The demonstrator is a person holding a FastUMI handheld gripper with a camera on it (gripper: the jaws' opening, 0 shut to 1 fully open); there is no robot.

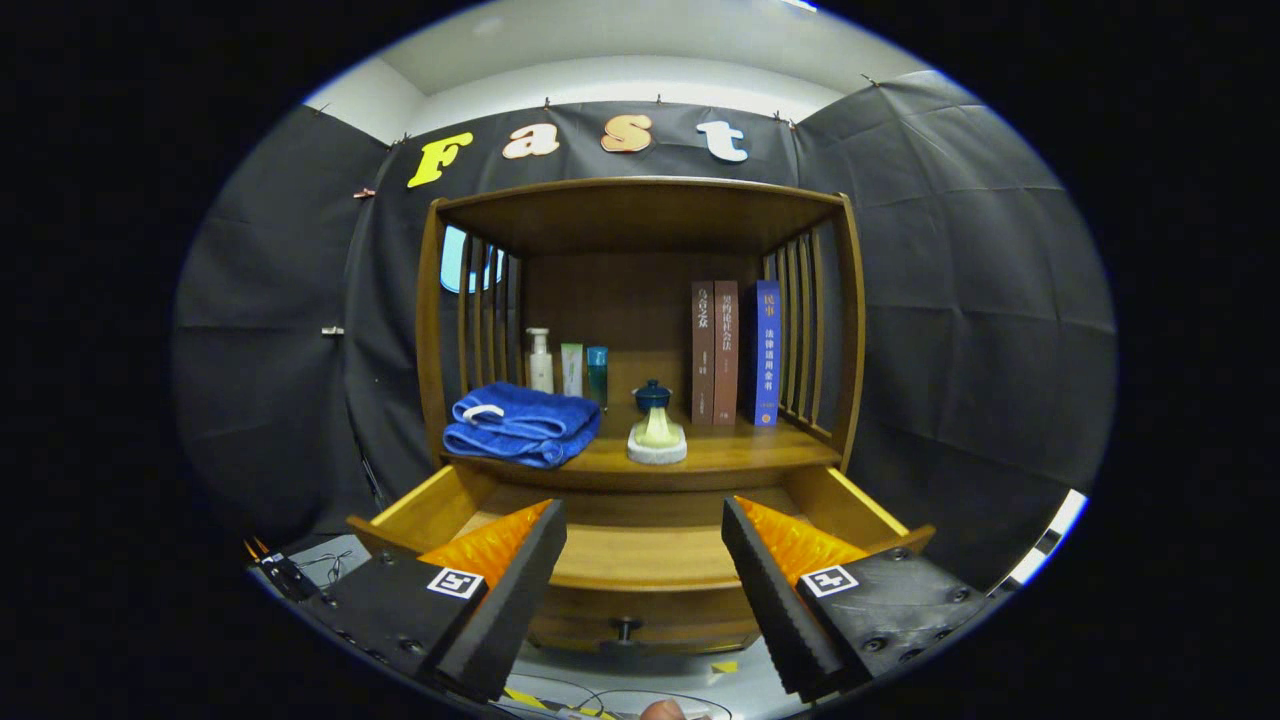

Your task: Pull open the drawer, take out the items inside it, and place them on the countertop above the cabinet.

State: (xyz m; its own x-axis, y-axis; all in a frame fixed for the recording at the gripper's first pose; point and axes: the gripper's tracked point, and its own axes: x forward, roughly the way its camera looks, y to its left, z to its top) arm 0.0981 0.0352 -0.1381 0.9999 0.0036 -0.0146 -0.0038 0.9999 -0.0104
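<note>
The wooden cabinet's drawer stands pulled out toward me, its knob on the front panel low between my fingers. What I see of its inside is bare wood. On the countertop above it lie a folded blue towel at the left and a small pale item on a white round base in the middle, with a little blue lidded pot behind. My gripper is open, fingers spread wide over the drawer's front, holding nothing.
Three books stand at the countertop's back right; a white pump bottle and two small tubes stand at the back left. Slatted sides and a top board enclose the shelf. Cables and yellow tape lie on the floor below.
</note>
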